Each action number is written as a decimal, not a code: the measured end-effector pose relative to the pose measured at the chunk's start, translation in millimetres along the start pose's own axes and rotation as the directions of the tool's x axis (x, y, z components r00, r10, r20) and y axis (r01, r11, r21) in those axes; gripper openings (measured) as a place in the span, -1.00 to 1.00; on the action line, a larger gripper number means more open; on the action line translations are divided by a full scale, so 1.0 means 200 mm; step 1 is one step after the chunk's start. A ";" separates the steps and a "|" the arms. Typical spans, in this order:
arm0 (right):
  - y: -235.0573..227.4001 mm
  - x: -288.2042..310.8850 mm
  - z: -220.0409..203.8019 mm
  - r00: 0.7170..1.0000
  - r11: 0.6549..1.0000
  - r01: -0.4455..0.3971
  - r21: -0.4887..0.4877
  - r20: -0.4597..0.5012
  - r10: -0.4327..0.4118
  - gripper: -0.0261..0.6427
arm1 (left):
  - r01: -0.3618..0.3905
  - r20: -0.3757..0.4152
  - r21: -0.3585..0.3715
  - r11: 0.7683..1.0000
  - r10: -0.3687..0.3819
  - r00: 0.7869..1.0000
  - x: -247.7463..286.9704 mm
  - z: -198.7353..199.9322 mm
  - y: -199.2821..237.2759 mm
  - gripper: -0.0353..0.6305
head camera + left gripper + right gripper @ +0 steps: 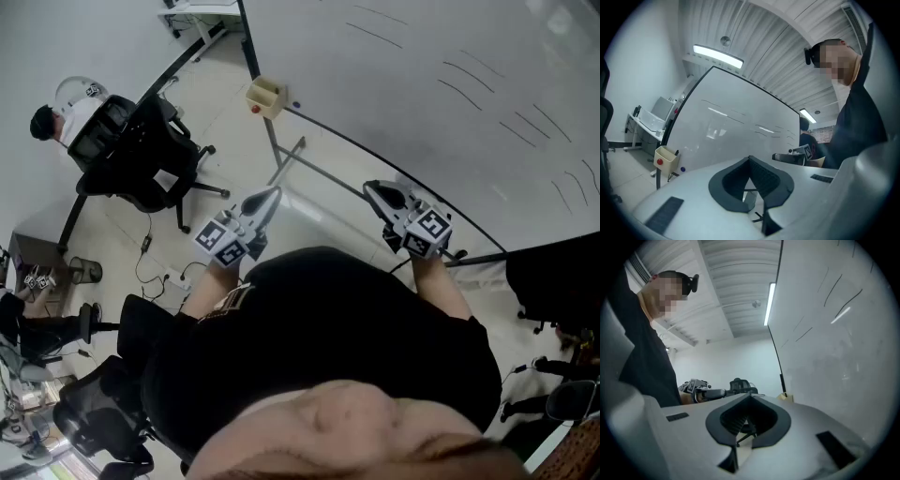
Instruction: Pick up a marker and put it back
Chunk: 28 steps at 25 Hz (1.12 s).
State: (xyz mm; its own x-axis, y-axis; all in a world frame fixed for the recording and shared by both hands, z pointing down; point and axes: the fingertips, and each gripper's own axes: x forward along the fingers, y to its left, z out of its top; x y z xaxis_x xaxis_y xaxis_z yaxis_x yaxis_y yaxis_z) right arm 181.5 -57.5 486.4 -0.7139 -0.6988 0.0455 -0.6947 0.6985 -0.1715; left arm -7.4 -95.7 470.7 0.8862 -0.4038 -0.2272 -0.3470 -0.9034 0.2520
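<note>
A beige holder box (265,96) hangs on the lower frame of the whiteboard (450,56). In the left gripper view the box (665,160) shows a dark marker tip (676,152) sticking out of its top. My left gripper (271,195) is held in the air right of and below the box, well apart from it, jaws shut and empty (750,158). My right gripper (373,188) is level with it farther right, near the board's lower edge, also shut with nothing between its jaws (750,395). Each gripper view shows the other gripper (788,157) (708,393).
A red magnet (659,162) sits on the box and a blue one (683,169) on the board beside it. The board stand's grey legs (291,159) cross the floor below the grippers. A black office chair (141,155) with a seated person stands at the left.
</note>
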 end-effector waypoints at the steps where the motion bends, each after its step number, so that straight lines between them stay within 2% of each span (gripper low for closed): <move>1: -0.03 0.02 0.00 1.000 1.000 0.004 -0.002 -0.005 -0.004 -0.90 | -0.005 0.001 -0.004 1.000 0.005 1.000 0.01 0.00 0.02 -0.91; 4: -0.09 0.13 0.00 1.000 1.000 0.015 -0.010 -0.020 -0.015 -0.90 | -0.014 0.002 -0.007 1.000 0.014 1.000 0.03 0.00 0.13 -0.91; 7: -0.17 0.35 0.01 0.999 0.999 0.024 -0.031 -0.034 -0.025 -0.89 | -0.024 0.007 -0.007 1.000 0.024 1.000 -0.01 0.03 0.33 -0.91; 12: -0.39 0.93 0.05 0.993 0.990 0.079 -0.119 -0.077 -0.088 -0.70 | -0.036 0.018 -0.051 0.998 0.037 0.999 -0.13 0.10 0.81 -0.91; 17: -0.70 1.54 0.00 0.976 0.967 0.121 -0.223 -0.149 -0.156 -0.50 | -0.033 -0.058 -0.067 0.997 0.029 0.998 -0.25 0.15 1.14 -0.91; 22: -1.07 1.87 -0.24 0.913 0.926 0.178 -0.332 -0.295 -0.281 -0.48 | -0.091 -0.066 -0.058 0.994 0.087 0.994 -0.31 0.21 1.26 -0.91; 25: -1.19 1.98 -0.39 0.884 0.920 0.162 -0.357 -0.361 -0.296 -0.44 | -0.152 -0.047 -0.046 0.987 0.150 0.988 -0.34 0.21 1.29 -0.91; 28: -1.27 2.05 -0.50 0.868 0.918 0.144 -0.369 -0.398 -0.296 -0.43 | -0.201 -0.024 -0.045 0.979 0.200 0.979 -0.33 0.21 1.31 -0.91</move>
State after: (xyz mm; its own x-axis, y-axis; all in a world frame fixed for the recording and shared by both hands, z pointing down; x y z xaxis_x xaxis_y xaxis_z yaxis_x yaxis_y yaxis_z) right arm 56.7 -505.6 646.4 -0.4495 -0.7522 0.4819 -0.7729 0.5979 0.2124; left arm -169.9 -312.1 511.6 0.8058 -0.5729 -0.1499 -0.5039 -0.7963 0.3346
